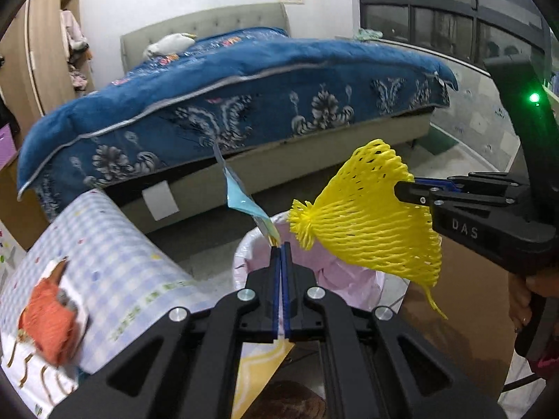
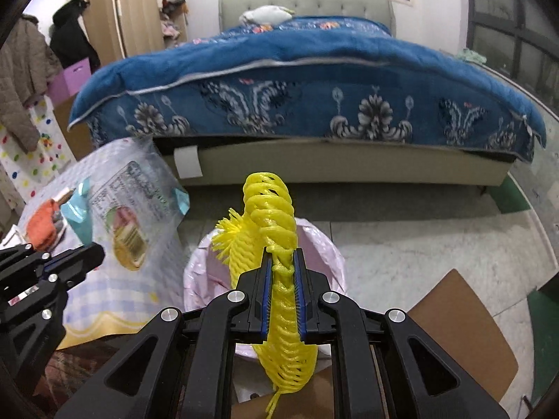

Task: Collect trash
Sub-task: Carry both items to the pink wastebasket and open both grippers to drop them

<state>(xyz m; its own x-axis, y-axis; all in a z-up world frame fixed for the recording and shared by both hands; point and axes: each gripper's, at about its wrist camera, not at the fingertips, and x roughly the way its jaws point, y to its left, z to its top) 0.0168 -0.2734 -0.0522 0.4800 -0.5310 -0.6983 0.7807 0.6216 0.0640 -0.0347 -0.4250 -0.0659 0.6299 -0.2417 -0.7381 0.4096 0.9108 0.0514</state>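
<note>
My left gripper (image 1: 281, 246) is shut on a clear plastic snack wrapper (image 1: 244, 206) with blue and yellow print, which sticks up edge-on past the tips. The wrapper (image 2: 129, 206) shows flat in the right wrist view, hanging from the left gripper (image 2: 99, 253). My right gripper (image 2: 283, 256) is shut on a yellow foam fruit net (image 2: 272, 206). In the left wrist view that net (image 1: 370, 223) fans out from the right gripper (image 1: 400, 188). Both hang over a bin with a pink liner (image 1: 349, 279), whose rim (image 2: 328, 251) lies just below the net.
A table with a checked cloth (image 1: 115, 244) stands left of the bin, with an orange knitted thing (image 1: 52, 314) on it. A brown cardboard sheet (image 2: 464, 331) lies to the bin's right. A bed with a blue quilt (image 2: 314, 70) fills the background; a wardrobe (image 2: 104, 10) stands far left.
</note>
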